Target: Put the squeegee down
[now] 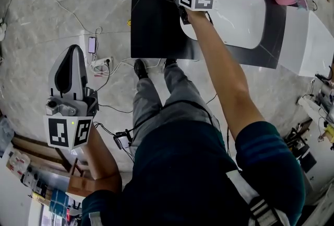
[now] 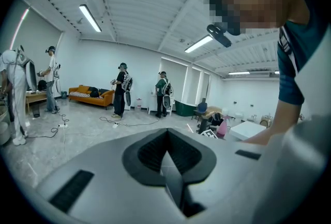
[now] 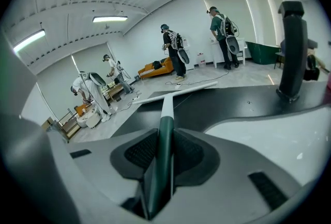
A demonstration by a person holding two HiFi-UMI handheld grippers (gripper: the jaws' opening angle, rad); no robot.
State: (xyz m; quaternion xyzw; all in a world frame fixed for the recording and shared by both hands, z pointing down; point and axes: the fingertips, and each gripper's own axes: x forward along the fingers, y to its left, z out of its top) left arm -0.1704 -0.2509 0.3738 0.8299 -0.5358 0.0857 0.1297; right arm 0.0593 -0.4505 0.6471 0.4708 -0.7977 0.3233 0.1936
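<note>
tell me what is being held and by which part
The right hand-held gripper holds the squeegee by its dark green handle; the left hand-held gripper holds nothing.

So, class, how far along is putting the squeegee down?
Done: the green-handled white squeegee is over the black countertop, blade near its edge. In hand: the right gripper is clamped on it. Left: set it down, open the gripper. The left gripper, shut and empty, plays no part.

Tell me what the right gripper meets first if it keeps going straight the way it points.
The right gripper is shut on the squeegee, whose blade leads. That blade would probably meet the black countertop first, beside the white sink; depth is unclear.
</note>
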